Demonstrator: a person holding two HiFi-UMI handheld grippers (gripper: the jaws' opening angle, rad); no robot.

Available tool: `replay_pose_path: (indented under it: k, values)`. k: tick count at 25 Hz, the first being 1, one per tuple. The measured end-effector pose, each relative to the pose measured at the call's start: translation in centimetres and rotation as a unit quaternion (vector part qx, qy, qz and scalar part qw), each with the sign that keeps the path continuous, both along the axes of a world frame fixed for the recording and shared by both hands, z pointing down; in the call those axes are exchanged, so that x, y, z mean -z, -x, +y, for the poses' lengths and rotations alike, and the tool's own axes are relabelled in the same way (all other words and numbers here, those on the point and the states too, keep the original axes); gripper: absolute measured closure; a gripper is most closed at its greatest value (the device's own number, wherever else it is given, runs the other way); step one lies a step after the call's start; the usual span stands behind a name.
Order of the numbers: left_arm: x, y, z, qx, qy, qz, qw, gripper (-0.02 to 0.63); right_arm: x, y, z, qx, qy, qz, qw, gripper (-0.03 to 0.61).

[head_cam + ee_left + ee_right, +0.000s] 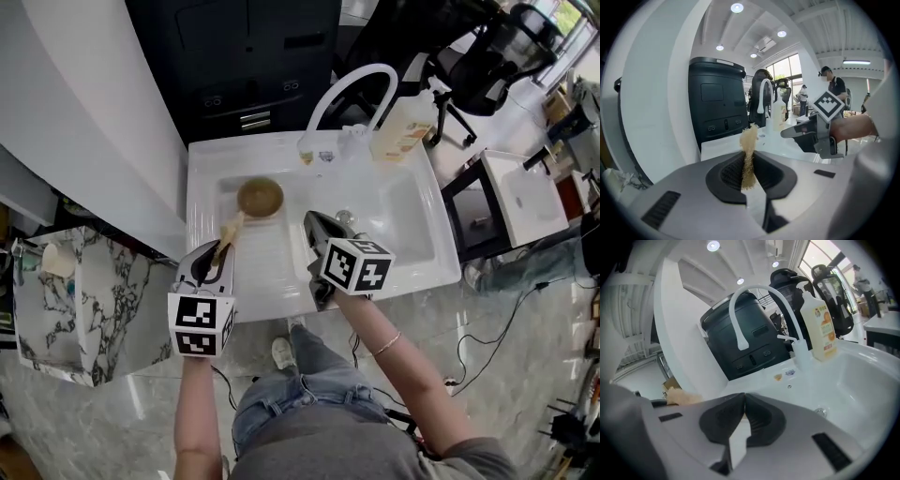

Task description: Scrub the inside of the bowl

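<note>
A brown wooden bowl [260,197] stands upright on the ribbed drainboard of the white sink [202,161]. My left gripper [215,254] hovers just in front of the bowl, shut on a tan fibrous scrub pad [229,232] that sticks out toward it. The same pad [749,140] shows pinched upright between the left gripper [749,154] jaws. My right gripper [315,219] hangs over the middle of the sink, right of the bowl. In the right gripper view the right gripper [744,397] is shut with nothing between its jaws.
A white curved faucet [349,86] and a soap bottle [405,126] stand at the sink's back rim. The basin with its drain [820,412] lies to the right. A marble counter [94,300] is at the left, and a black cabinet [253,56] stands behind the sink.
</note>
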State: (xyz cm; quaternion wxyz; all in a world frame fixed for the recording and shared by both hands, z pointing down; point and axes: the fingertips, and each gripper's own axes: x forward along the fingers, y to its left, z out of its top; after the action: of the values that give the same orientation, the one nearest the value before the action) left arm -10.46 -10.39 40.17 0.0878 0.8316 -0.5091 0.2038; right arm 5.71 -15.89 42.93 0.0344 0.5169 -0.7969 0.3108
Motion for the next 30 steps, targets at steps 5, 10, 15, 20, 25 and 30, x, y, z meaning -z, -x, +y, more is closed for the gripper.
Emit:
replay_pose_path:
  k: [5, 10, 15, 20, 25, 30]
  values:
    - [0.9, -0.1, 3.0, 0.011, -0.016, 0.015, 0.9997, 0.563, 1.4, 0.1, 4.5, 0.015, -0.016, -0.015, 1.0, 0.566]
    - [1.7, -0.5, 5.3, 0.021, -0.027, 0.049, 0.9982, 0.564, 2.5, -0.4, 8.2, 0.027, -0.028, -0.024, 0.999, 0.566]
    - [2.3, -1.5, 6.9, 0.027, -0.04, 0.07, 0.9964, 0.564, 3.3, -1.3, 10.3, 0.044, -0.054, -0.001, 0.998, 0.568]
    - [3.0, -2.7, 8.4, 0.044, -0.055, 0.083, 0.994, 0.565, 4.3, -1.9, 11.7, 0.072, -0.085, 0.04, 0.993, 0.569]
    - [4.2, -3.8, 9.8, 0.073, -0.072, 0.092, 0.9905, 0.564, 5.4, -2.7, 12.7, 0.095, -0.112, 0.065, 0.987, 0.57]
    - [5.0, -5.0, 11.3, 0.094, -0.082, 0.093, 0.9879, 0.564, 6.3, -3.6, 13.7, 0.106, -0.128, 0.063, 0.984, 0.569]
